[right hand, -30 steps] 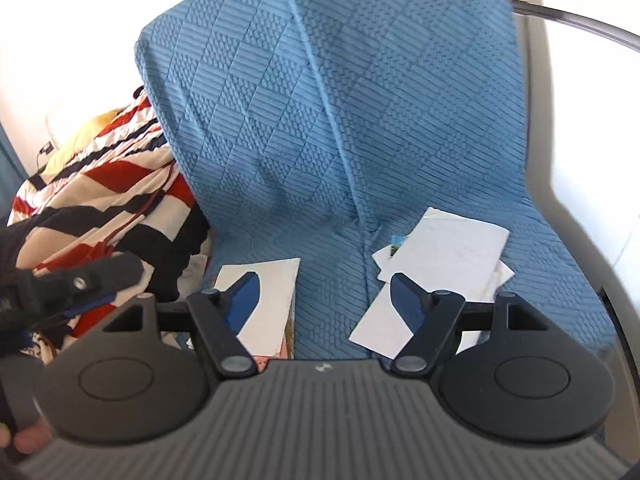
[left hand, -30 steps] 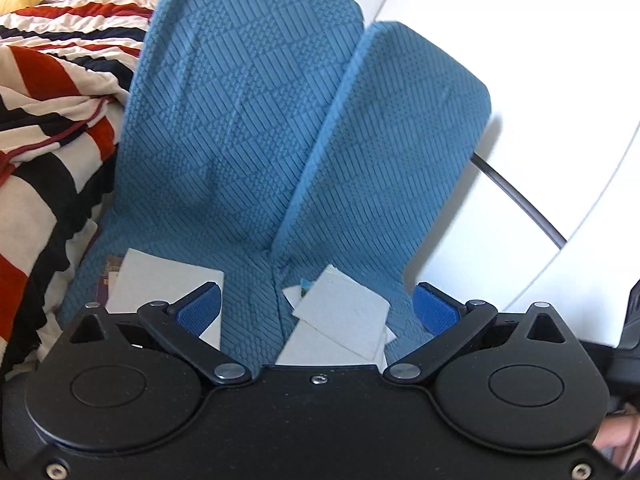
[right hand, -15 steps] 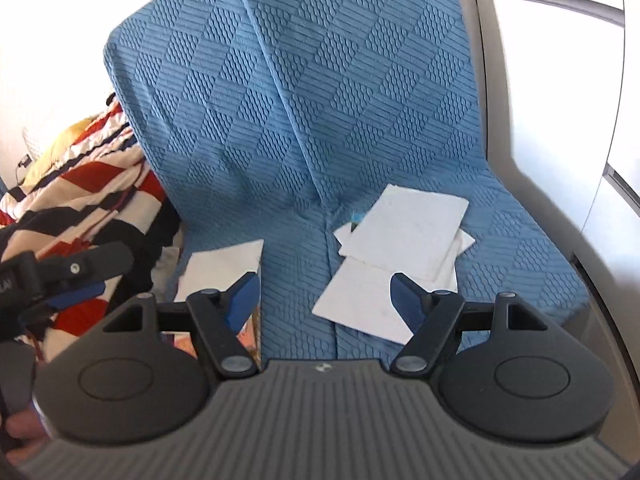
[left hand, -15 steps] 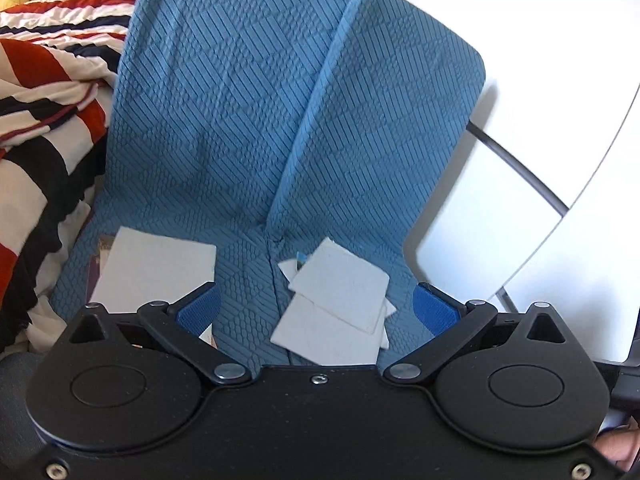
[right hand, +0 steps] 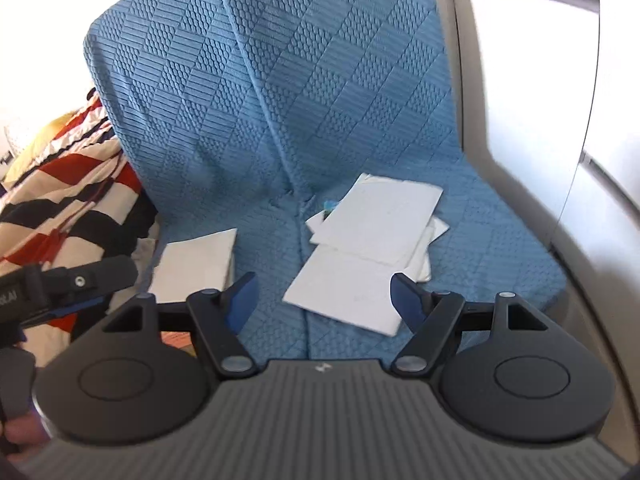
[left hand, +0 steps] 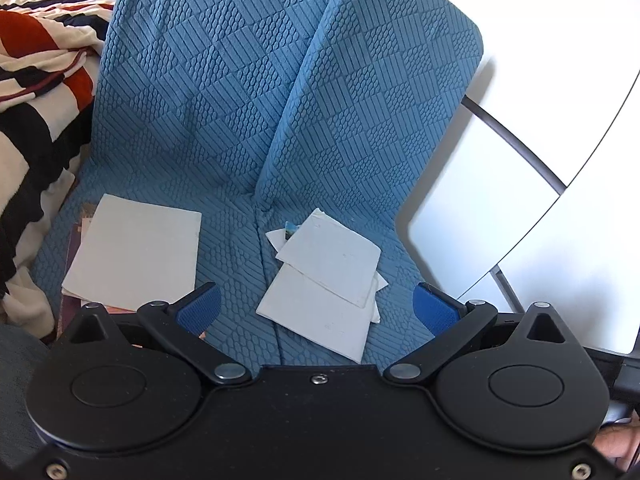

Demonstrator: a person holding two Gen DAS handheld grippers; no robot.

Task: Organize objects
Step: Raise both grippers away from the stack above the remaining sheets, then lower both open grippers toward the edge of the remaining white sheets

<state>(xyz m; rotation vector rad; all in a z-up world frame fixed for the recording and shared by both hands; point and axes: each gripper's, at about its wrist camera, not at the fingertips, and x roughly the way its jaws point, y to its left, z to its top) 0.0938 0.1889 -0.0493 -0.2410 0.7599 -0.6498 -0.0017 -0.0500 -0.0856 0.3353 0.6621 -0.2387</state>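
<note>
A loose pile of white sheets (left hand: 326, 276) lies askew on the right half of a blue quilted seat (left hand: 236, 280), several pieces overlapping at odd angles with a small coloured corner peeking out at the back. A tidier stack of white paper (left hand: 134, 250) sits on the left half, well apart from the pile, resting on something reddish underneath. The seat's 2 back cushions rise behind them, a striped red, black and cream blanket (left hand: 36, 80) bunches at the left, and white panels stand to the right. The step in hand looks like an approach: nothing is gripped yet. The left gripper (left hand: 318, 306) hangs above the front edge of the loose pile, jaws wide and empty, tilted downward. The right gripper (right hand: 324, 294) is likewise wide and empty, angled down over the same pile. The next move likely calls for lowering onto a sheet's edge and pinching thin paper off soft fabric, which may slip or crease.
</note>
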